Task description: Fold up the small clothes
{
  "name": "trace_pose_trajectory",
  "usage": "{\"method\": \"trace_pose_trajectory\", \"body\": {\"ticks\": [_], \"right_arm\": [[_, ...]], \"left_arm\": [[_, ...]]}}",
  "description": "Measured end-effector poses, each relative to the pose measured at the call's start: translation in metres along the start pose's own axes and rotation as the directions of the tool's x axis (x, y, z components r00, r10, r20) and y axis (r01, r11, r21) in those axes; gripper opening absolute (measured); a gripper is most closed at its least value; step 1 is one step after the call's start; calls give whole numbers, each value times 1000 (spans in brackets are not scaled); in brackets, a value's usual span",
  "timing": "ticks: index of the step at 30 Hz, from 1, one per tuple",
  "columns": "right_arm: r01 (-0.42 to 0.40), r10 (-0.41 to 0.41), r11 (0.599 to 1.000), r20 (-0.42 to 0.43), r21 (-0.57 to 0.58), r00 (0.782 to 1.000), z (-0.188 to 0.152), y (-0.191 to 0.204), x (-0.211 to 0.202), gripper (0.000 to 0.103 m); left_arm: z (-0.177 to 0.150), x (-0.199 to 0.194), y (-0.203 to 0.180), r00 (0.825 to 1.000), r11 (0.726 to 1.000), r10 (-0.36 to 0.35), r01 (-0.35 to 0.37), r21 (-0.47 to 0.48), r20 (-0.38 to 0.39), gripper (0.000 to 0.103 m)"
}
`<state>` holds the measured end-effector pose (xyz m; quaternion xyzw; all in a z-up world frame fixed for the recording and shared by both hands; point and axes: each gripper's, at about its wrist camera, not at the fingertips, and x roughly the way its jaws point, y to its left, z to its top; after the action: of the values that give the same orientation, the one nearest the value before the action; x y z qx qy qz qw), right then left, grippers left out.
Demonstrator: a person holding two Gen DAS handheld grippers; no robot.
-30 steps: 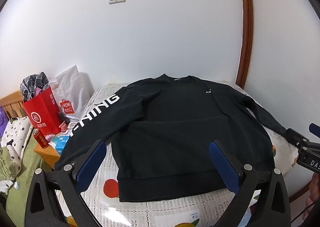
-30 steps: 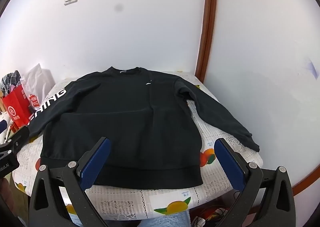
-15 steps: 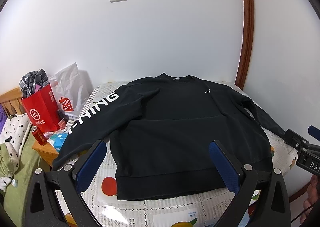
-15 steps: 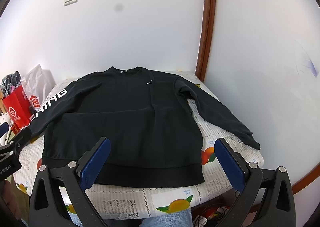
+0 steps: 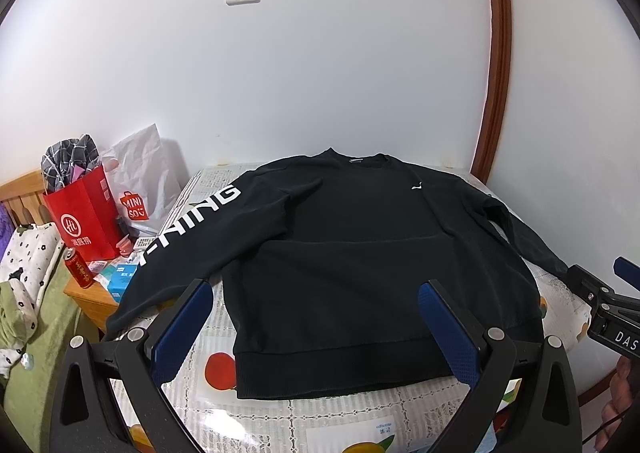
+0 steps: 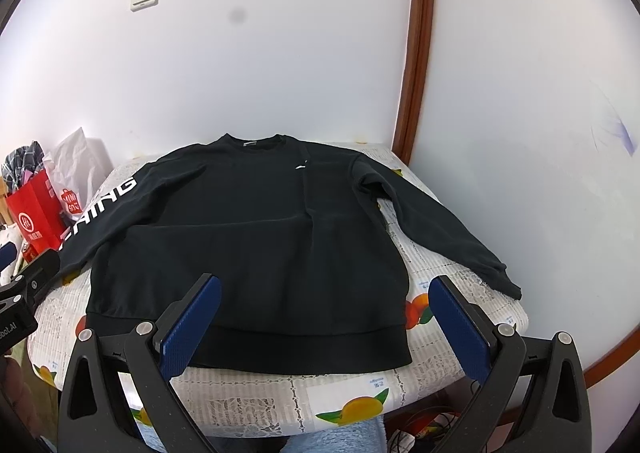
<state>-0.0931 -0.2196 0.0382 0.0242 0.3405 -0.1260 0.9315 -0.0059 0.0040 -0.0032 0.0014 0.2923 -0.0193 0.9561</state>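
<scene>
A black long-sleeved sweatshirt [image 5: 360,253] lies flat, front up, on a round table [image 5: 280,409], hem towards me and both sleeves spread out. White letters run down its left sleeve [image 5: 188,229]. It also shows in the right wrist view [image 6: 248,245], where the right sleeve [image 6: 448,225] reaches the table's right edge. My left gripper [image 5: 314,327] is open and empty above the hem. My right gripper [image 6: 324,319] is open and empty above the hem too. Each gripper shows at the edge of the other's view.
The table wears a fruit-print cloth [image 6: 360,405]. Left of it stand a red paper bag [image 5: 82,217], a white shopping bag [image 5: 140,181] and a red can [image 5: 80,269] on a wooden bedside stand [image 5: 96,301]. A white wall and a brown door frame [image 5: 496,73] stand behind.
Both grippers have drawn back and risen slightly, so the sweatshirt looks a little farther off. Jaws stay open. The sweatshirt has not moved.
</scene>
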Motion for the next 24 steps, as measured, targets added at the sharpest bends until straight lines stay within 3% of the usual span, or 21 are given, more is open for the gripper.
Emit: {"method": "trace_pose_trajectory", "body": {"ticks": [24], "right_arm": [[-4, 4, 1000, 6, 4, 1000, -3, -2, -1, 102]], "left_arm": [[1, 0, 0, 1000, 1000, -2, 2, -4, -3, 103]]}}
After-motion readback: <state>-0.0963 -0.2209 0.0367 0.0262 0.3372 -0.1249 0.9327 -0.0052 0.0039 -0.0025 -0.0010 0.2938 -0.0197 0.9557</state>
